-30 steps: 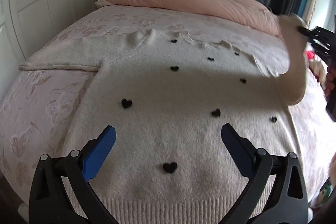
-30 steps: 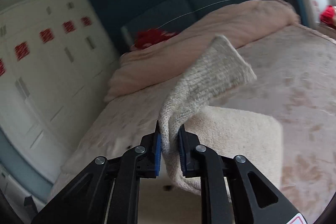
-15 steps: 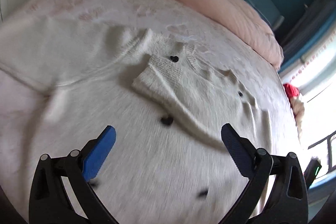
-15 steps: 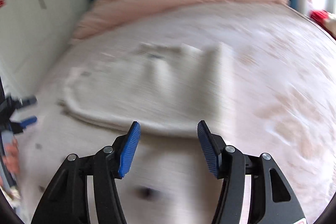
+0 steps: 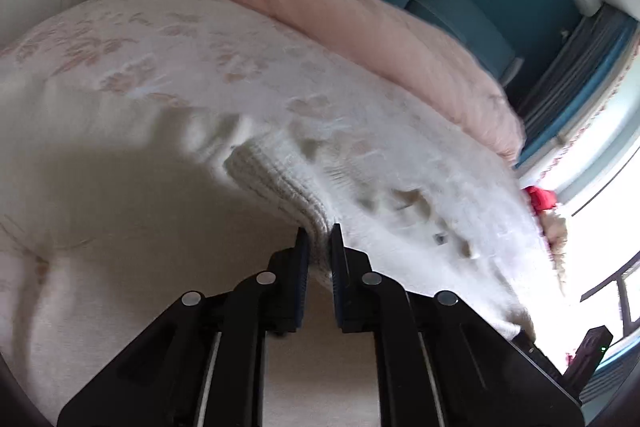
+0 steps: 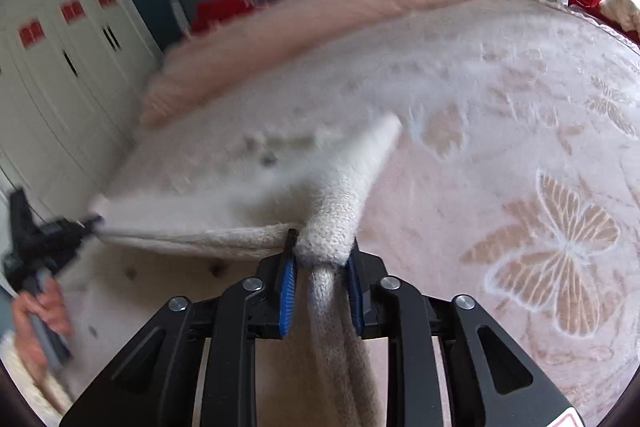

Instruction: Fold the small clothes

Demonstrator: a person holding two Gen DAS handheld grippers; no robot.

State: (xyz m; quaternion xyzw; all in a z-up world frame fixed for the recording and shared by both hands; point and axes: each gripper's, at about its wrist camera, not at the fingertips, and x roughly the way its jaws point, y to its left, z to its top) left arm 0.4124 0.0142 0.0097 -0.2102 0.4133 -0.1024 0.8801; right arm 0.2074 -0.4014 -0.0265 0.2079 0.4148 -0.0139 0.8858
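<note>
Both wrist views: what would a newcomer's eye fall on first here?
The cream sweater, bunched and lifted off the butterfly-patterned bed cover, sits between the closing right tongs at centre. In the left wrist view, the left tongs are shut on its ribbed cuff. A pink duvet lies along the bed's far end.
</note>
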